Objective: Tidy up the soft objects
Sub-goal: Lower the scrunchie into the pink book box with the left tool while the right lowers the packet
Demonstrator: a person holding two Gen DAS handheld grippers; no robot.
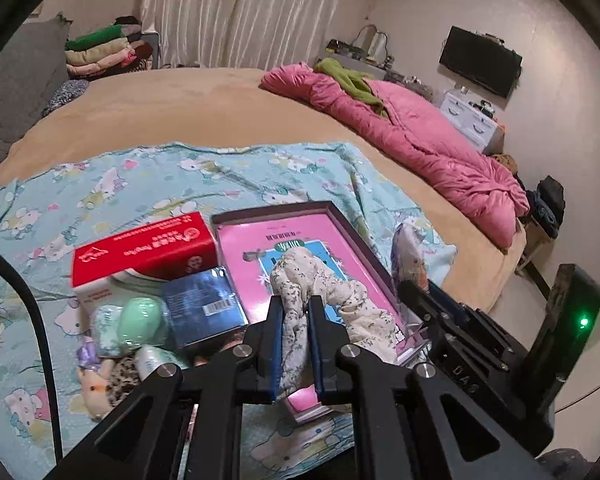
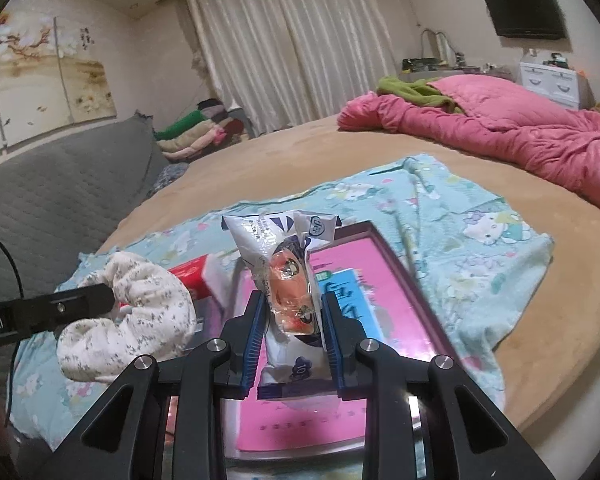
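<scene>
Pinching floral scrunchie [image 1: 300, 312] inside left gripper [image 1: 294, 312]

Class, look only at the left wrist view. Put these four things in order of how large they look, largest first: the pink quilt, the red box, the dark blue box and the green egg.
1. pink quilt
2. red box
3. dark blue box, though the red box looks only somewhat larger
4. green egg

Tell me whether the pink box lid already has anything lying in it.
Cannot tell. The floral scrunchie and the tissue packet overlap the pink box lid, but both are clamped in grippers.
</scene>
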